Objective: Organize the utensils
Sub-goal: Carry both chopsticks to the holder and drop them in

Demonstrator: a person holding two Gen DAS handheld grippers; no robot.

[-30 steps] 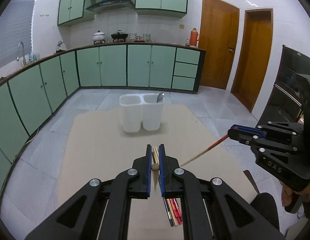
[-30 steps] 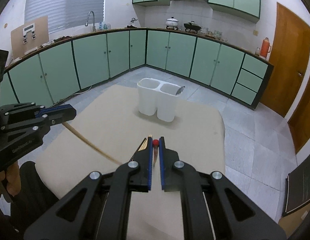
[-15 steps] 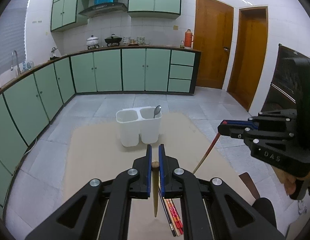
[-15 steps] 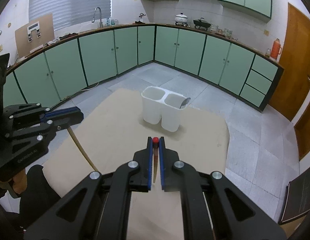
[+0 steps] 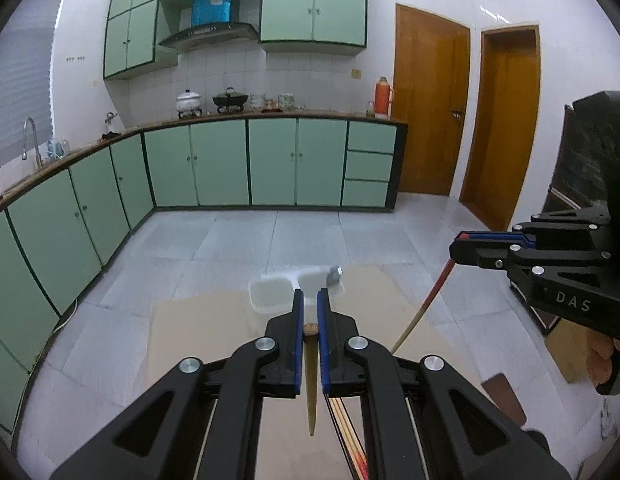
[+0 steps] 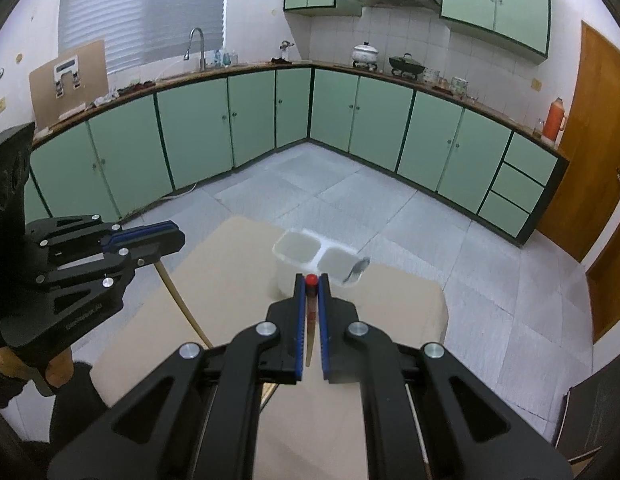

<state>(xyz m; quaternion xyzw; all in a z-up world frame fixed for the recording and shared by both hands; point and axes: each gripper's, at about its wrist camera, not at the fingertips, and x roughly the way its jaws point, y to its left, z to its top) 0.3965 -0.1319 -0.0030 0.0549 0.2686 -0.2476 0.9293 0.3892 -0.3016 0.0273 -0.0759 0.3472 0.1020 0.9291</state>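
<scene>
My left gripper [image 5: 310, 304] is shut on a plain wooden chopstick [image 5: 311, 380] that hangs point down; it also shows in the right wrist view [image 6: 182, 300]. My right gripper [image 6: 311, 286] is shut on a red-topped chopstick [image 6: 310, 320], which also shows in the left wrist view [image 5: 425, 304]. Both are held above the beige table [image 6: 230, 288]. A white two-compartment utensil holder [image 6: 298, 252] stands ahead, with a metal spoon [image 6: 355, 270] in its right compartment. Several more chopsticks [image 5: 347, 436] lie on the table under my left gripper.
Green kitchen cabinets [image 5: 230, 168] run along the far walls. Two wooden doors [image 5: 461, 120] are at the right. A grey tiled floor [image 6: 349, 192] surrounds the table. A dark cabinet [image 5: 581, 176] stands at the right.
Both grippers have lifted their chopsticks off the table, tilting them from lying flat to hanging steeply. The holder now sits lower and closer to the fingertips in both views.
</scene>
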